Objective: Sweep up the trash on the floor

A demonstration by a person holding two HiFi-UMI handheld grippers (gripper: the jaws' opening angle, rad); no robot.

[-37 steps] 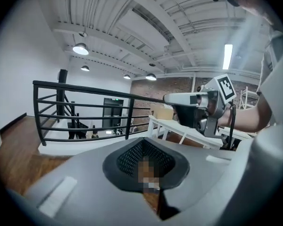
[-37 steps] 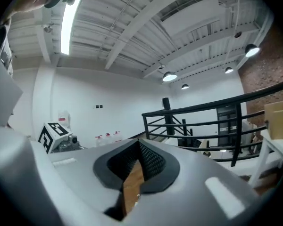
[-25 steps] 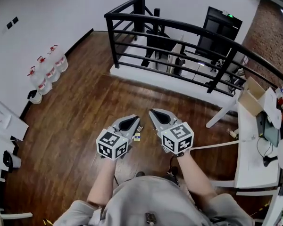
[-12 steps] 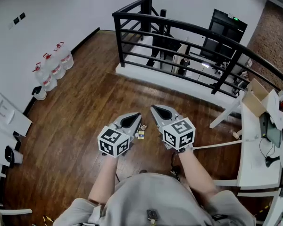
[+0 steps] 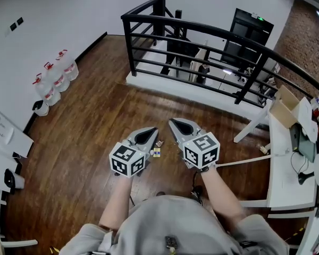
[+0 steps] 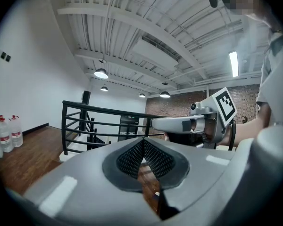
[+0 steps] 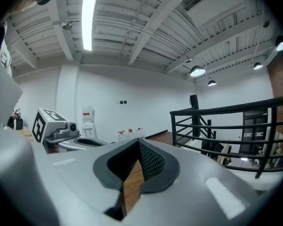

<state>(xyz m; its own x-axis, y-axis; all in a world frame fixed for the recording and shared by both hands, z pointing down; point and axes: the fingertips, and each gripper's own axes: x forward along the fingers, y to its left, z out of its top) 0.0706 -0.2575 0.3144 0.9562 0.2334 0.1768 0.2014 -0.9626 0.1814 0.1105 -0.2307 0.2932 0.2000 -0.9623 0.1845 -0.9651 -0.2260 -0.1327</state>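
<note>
A few small scraps of trash (image 5: 157, 151) lie on the dark wood floor (image 5: 90, 126), seen in the head view in the gap between my two grippers. My left gripper (image 5: 154, 131) is held level out in front of the person, jaws shut and empty. Beside it to the right, my right gripper (image 5: 171, 122) points the same way, also shut with nothing in it. In the left gripper view the left gripper (image 6: 143, 140) shows its meshed pads meeting at the tip, with the right gripper's marker cube (image 6: 225, 104) alongside. The right gripper (image 7: 138, 141) looks the same in its own view.
A black railing (image 5: 202, 41) guards a stairwell ahead. Several water bottles (image 5: 53, 78) stand along the white wall at left. A white desk (image 5: 287, 169) with a cardboard box (image 5: 284, 108) and cables is at right. White furniture (image 5: 2, 137) sits at far left.
The head view has swayed slightly between frames. Both grippers stay side by side in the same pose, shut throughout.
</note>
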